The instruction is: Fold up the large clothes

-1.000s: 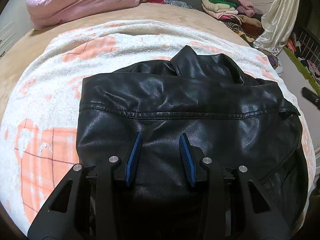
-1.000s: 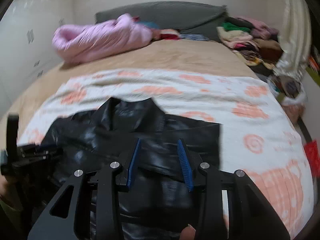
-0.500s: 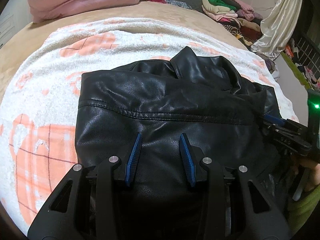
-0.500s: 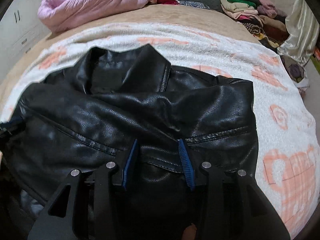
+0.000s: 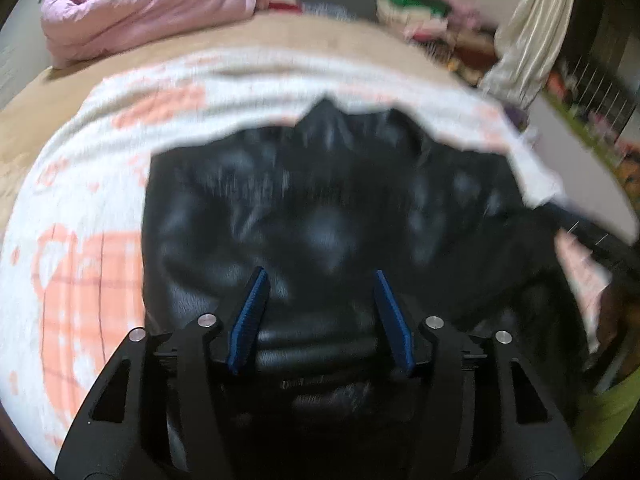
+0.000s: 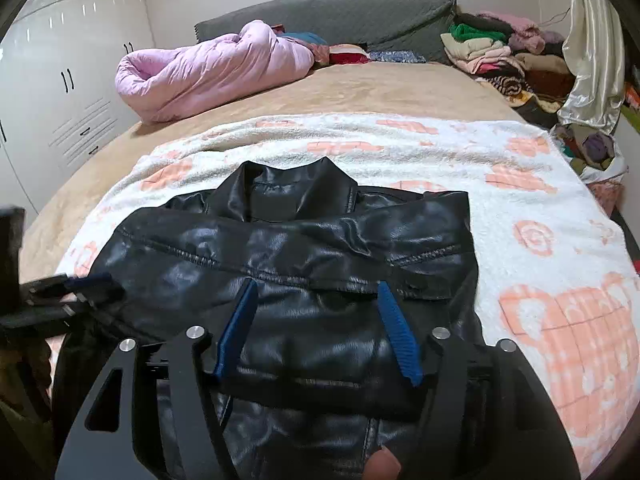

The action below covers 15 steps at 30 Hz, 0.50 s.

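A black leather jacket (image 6: 304,248) lies partly folded on a white and orange blanket (image 6: 520,216), collar pointing away from me. It also shows, blurred, in the left wrist view (image 5: 320,208). My left gripper (image 5: 320,276) is open and empty, hovering over the jacket's near part. My right gripper (image 6: 316,284) is open and empty above the jacket's folded sleeve seam. The left gripper shows at the left edge of the right wrist view (image 6: 72,292); the right gripper shows as a dark blur at the right of the left wrist view (image 5: 592,232).
The blanket covers a tan bed (image 6: 360,88). A pink duvet (image 6: 208,68) lies at the head, with a grey headboard (image 6: 344,12) behind. Stacked clothes (image 6: 504,52) and a cream curtain (image 6: 592,48) are at the far right. White wardrobes (image 6: 60,80) stand left.
Both grippers pulled back and up from the jacket. Their jaws have opened wider. The left wrist view is now motion-blurred. The jacket lies much as before.
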{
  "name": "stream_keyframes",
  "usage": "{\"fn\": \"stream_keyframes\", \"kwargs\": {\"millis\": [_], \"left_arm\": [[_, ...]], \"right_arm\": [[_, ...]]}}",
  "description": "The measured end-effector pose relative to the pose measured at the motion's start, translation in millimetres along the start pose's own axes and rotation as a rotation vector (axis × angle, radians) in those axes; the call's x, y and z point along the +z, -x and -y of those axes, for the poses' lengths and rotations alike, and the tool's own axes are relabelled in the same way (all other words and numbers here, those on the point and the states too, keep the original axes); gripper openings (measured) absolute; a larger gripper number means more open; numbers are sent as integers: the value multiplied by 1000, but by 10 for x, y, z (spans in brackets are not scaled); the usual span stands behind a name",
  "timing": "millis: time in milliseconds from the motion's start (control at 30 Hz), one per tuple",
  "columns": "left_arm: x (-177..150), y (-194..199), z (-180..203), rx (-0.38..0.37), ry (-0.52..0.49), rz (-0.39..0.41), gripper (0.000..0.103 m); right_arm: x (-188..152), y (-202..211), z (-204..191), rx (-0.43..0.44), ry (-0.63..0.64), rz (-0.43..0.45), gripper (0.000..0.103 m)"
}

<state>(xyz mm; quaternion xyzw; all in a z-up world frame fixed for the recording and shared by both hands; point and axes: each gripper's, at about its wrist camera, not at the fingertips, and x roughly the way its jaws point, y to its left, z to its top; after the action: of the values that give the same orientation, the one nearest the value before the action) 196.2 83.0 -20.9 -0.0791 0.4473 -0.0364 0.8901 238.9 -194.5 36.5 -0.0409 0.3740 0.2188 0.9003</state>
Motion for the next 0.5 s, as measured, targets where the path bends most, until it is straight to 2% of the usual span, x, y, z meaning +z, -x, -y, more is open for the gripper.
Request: {"fn": "stream_keyframes", "kwargs": {"millis": [100,167,233,300,367,500], "left_arm": [[-63,-150,80,48,-38,-28,47],[-51,-161,94,42,-39,-25,51],[-51,-163,91,35,-35,-23,51],[-47,-165,97,36,-39,-23,51],[-40,-170,92,32,-36,-24,53],[-51,-148,66,25,-35,-25,53]], "right_arm": [[-46,26,-76,8,22,-3,62],[-64,-8,-142,21,32,-16,63],[-106,-84,-181,-15,58,-44,65],[-171,-208,-171,-57,60,-104,67],[-258,-382,-80,-55,19,-190,64],[-400,-504,-70,-60,10,-208,64]]}}
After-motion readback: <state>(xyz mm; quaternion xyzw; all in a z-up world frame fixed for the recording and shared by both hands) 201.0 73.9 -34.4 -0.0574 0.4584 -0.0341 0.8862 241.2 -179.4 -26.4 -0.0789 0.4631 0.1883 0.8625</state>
